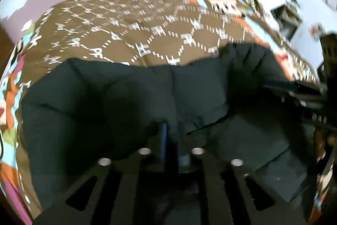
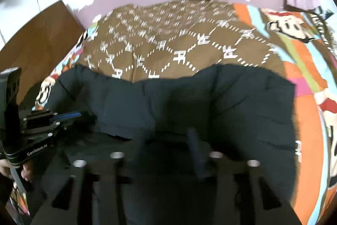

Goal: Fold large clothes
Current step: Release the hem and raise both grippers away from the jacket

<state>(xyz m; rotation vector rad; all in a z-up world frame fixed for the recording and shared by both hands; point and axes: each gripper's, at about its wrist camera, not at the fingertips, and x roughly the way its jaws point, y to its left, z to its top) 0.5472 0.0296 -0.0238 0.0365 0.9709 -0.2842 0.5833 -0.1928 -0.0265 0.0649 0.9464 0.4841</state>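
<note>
Left gripper (image 1: 168,136), jaws pinching dark garment (image 1: 105,98); right gripper (image 2: 168,140), jaws apart; housing lettering blurred, unreadable.

Left gripper (image 1: 171,136) jaws pinched close; right gripper (image 2: 168,140) jaws parted (blurred).

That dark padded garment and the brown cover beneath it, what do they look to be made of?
The dark garment looks like a matte quilted jacket, likely synthetic shell over soft filling: puffy stitched sections show. The brown cover looks like printed woven fabric, perhaps cotton: flat, dull, with a white lattice pattern. Blur leaves both uncertain.
</note>
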